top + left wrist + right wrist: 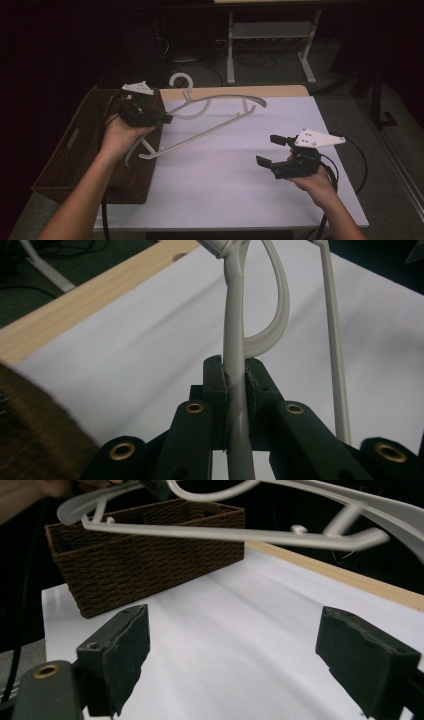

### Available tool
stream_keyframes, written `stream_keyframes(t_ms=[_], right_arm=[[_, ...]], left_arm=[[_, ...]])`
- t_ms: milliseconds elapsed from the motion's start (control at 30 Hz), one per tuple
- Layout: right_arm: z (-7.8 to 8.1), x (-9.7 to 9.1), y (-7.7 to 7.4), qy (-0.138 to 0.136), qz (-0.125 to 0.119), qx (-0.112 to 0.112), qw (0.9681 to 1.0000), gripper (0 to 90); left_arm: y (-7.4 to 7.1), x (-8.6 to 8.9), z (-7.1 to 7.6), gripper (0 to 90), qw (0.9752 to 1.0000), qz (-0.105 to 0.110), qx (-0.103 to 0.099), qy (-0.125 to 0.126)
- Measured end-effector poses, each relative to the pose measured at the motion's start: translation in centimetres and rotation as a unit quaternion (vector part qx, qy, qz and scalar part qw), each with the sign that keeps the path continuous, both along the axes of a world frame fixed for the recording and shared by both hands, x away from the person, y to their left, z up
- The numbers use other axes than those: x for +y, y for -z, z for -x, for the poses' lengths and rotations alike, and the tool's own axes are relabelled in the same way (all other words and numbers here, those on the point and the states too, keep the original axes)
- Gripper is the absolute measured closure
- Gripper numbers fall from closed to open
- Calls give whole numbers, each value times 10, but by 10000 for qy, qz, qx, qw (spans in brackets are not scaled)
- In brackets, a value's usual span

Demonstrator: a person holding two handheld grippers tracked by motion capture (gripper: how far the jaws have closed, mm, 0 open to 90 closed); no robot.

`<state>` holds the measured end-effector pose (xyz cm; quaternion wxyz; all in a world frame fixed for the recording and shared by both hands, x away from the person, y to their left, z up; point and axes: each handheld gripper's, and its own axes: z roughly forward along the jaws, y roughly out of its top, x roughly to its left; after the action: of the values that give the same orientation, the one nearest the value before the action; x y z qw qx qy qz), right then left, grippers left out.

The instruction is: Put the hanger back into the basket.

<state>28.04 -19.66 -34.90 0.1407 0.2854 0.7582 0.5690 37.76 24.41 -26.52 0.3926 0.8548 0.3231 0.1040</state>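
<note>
A light grey plastic clothes hanger (220,112) hangs in the air above the white tabletop, its hook (182,80) pointing away from me. My left gripper (167,119) is shut on one shoulder arm of the hanger (235,365), the pads pinching the grey bar on both sides. The hanger (240,532) also crosses the top of the right gripper view, lifted above the basket. My right gripper (270,151) hovers low over the right part of the table, jaws wide apart, nothing between its pads (125,645).
A dark brown woven basket (75,150) stands at the table's left edge, under my left hand. White cloth (240,165) covers the table, with a bare wooden strip (240,91) along the far edge. A metal stand's legs (270,50) rise from the floor behind.
</note>
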Motion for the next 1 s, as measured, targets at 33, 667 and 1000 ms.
stream_keyframes(t_ms=[33,667,1000], right_arm=[[0,0,0,0,-11,11,10000,136],[-3,0,3,65,28,53,10000,136],[-6,2,5,79,69,56,9999,136]], left_arm=[[0,0,0,831,10000,0,0,0],[-11,128,22,831,9928,-123,-245,-1163],[-4,179,35,831,9849,-174,-269,-1704]])
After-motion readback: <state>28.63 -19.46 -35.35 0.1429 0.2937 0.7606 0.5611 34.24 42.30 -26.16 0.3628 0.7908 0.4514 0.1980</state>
